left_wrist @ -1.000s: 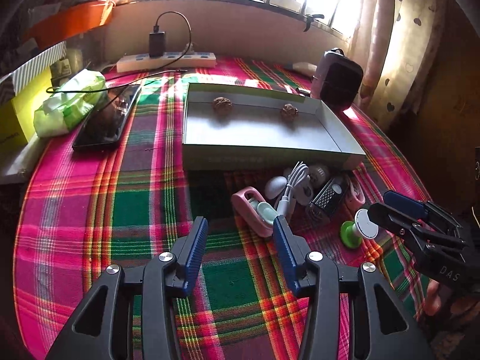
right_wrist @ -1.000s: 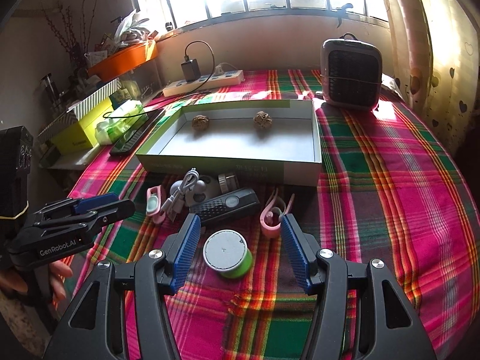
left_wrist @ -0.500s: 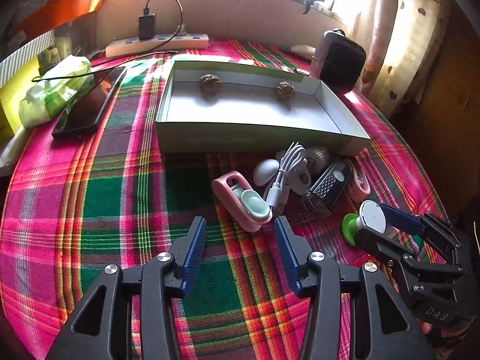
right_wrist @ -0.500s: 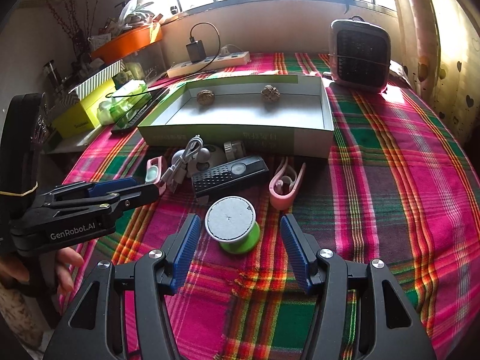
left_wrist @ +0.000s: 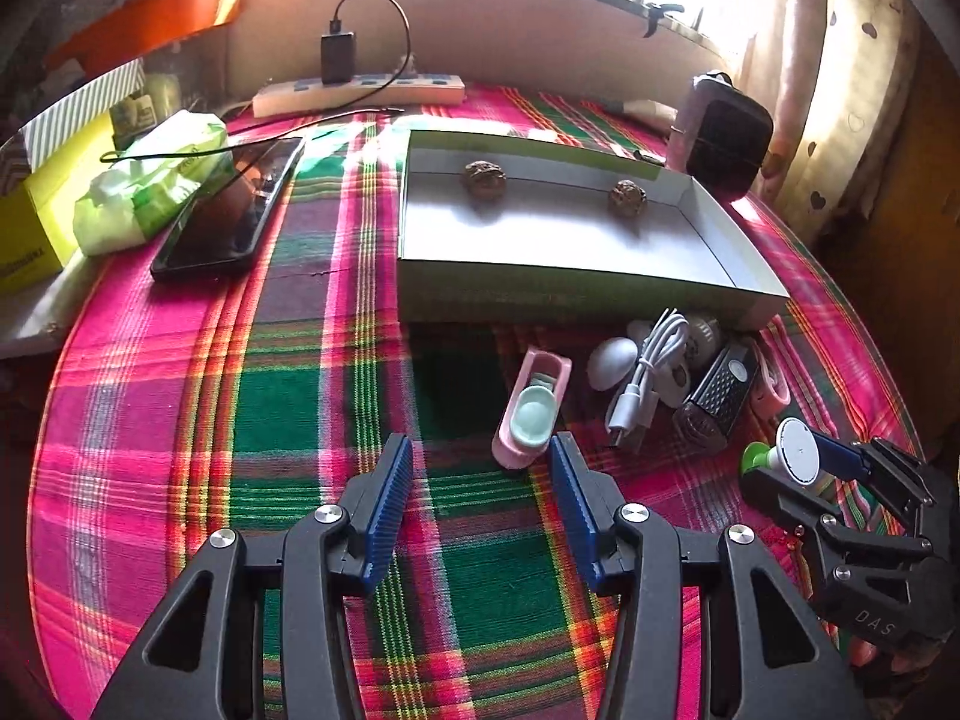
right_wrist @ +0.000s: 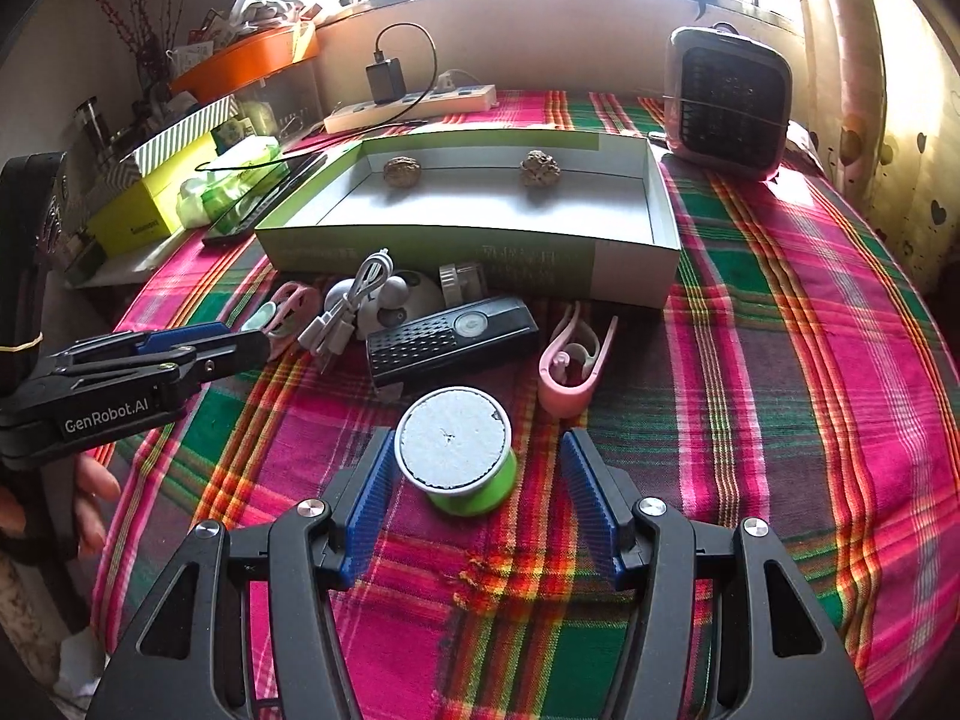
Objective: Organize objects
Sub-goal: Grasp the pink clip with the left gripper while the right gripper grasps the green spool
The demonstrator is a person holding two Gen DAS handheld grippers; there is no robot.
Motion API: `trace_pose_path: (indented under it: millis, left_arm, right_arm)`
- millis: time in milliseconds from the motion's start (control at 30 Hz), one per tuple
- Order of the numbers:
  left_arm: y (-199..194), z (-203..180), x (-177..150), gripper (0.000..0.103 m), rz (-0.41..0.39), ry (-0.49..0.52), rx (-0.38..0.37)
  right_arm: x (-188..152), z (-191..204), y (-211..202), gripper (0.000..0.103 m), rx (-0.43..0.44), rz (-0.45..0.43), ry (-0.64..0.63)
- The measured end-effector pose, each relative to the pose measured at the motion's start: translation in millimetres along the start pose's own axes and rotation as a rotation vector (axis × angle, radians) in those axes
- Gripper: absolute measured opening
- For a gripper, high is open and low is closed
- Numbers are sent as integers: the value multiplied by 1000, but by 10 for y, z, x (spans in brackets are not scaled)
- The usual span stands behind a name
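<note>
**Spool between your right fingers**

Your left gripper hung wide open, empty, just short of the pink case. Your right gripper gaped around the green spool, left pad touching, nothing clamped, near the box.

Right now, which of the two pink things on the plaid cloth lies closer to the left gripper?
The pink case with the mint oval inside, just ahead of the left gripper fingers. The open pink clip lies beyond the black remote, nearer the right gripper.
</note>
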State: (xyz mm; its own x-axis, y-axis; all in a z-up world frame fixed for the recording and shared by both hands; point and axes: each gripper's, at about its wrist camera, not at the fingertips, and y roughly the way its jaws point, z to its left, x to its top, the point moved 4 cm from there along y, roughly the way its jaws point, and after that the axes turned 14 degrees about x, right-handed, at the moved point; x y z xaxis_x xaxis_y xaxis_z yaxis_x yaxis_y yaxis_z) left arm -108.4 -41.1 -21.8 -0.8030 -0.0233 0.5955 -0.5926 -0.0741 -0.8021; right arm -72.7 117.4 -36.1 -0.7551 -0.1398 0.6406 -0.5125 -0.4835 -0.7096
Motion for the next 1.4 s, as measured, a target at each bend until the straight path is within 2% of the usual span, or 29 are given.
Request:
trace_pose_path:
  millis: [567, 867, 1267, 1400]
  left_arm:
    - [131, -180, 143, 46, -32, 107, 8]
    - [160, -184, 192, 45, -34, 84, 9]
    - [172, -147, 203, 28, -51, 79, 40]
    - [175, -145, 207, 20, -54, 79, 51]
  right_arm:
    - [0, 74, 63, 57, -55, 34, -78]
    - [24, 65, 78, 57, -64, 39, -74]
    - [35, 55, 83, 57, -79, 39, -74]
    - [40, 32, 73, 51, -83, 34, -66]
